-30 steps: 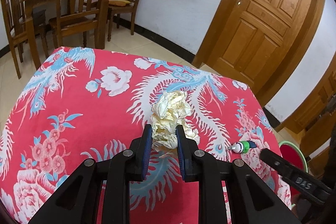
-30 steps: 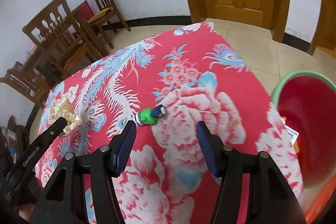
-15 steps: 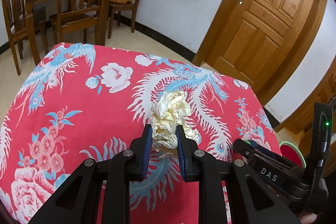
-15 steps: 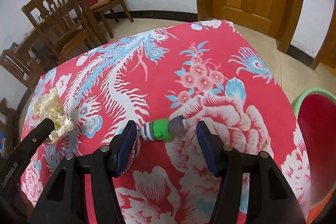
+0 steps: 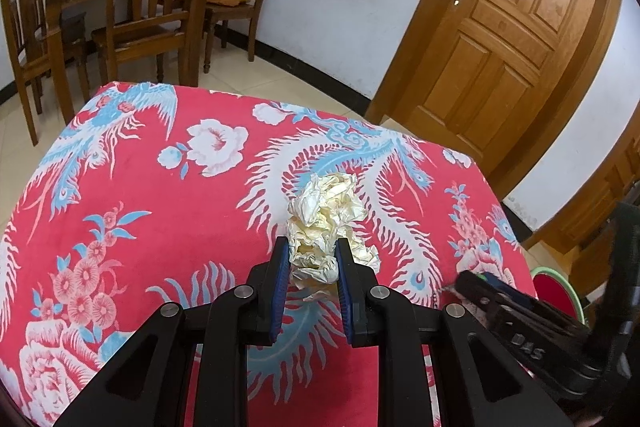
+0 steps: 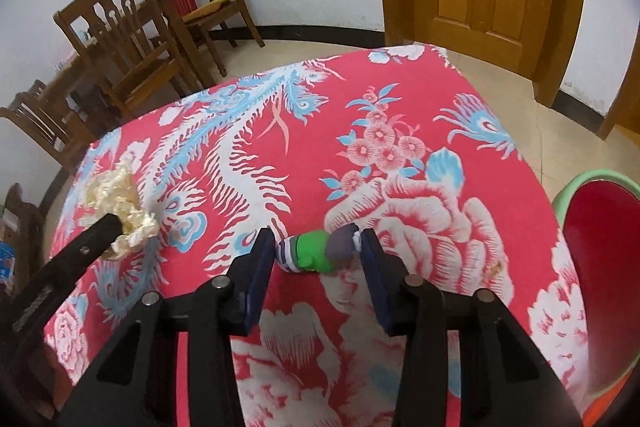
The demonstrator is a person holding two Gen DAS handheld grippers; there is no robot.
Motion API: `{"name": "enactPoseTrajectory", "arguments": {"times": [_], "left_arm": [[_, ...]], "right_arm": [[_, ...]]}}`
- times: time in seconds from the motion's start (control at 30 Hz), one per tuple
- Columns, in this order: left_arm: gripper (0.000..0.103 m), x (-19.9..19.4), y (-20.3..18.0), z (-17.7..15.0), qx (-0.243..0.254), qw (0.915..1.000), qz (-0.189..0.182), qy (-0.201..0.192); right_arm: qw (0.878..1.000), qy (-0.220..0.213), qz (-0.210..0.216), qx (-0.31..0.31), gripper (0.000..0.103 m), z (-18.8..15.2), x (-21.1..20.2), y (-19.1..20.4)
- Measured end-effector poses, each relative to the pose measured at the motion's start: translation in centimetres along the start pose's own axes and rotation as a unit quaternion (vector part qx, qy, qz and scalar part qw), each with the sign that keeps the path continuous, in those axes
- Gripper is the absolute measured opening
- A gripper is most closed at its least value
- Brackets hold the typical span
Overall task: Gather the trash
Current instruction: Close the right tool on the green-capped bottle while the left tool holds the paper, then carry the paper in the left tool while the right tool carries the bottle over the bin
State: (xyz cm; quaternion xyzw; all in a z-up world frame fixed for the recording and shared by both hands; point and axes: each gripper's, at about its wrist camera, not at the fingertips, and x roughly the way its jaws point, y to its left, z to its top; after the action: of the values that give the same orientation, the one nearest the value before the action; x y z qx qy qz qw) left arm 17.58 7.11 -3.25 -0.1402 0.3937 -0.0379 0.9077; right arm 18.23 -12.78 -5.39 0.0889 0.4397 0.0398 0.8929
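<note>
A crumpled ball of cream paper (image 5: 326, 205) lies on the red phoenix-patterned tablecloth (image 5: 160, 211), and my left gripper (image 5: 312, 247) is shut on its near end. The same paper (image 6: 116, 195) shows at the far left of the right wrist view. A small rolled bundle (image 6: 314, 253), striped, green and grey, lies across the gap of my right gripper (image 6: 318, 247). The jaws are closing on it, with the blue pads (image 6: 260, 267) nearly at its two ends and a thin gap still showing on the left.
A red bin with a green rim (image 6: 600, 247) stands on the floor past the table's right edge. Wooden chairs (image 5: 152, 7) and a dining table stand behind, by the white wall. A wooden door (image 5: 512, 39) is at the back right.
My right gripper has moved up to the green bundle, which now lies between its jaws, and the jaws have narrowed. The left gripper has kept still on the paper.
</note>
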Motion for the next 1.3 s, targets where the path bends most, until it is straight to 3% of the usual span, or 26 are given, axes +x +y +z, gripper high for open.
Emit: {"name": "enactPoseTrajectory", "arguments": {"times": [0.8,1.3], "left_arm": [[0.022,-3.8,-5.4,-0.2,0.027,0.9991,-0.032,0.001],[0.022,-4.9,-10.8,-1.0,0.073,0.9949,-0.068,0.009]], "right_arm": [[0.997,-0.060,0.034,0.044,0.046,-2.1,-10.4,-7.4],[0.990,-0.082,0.011,0.110,0.046,-4.3,-13.9,-13.7]]}}
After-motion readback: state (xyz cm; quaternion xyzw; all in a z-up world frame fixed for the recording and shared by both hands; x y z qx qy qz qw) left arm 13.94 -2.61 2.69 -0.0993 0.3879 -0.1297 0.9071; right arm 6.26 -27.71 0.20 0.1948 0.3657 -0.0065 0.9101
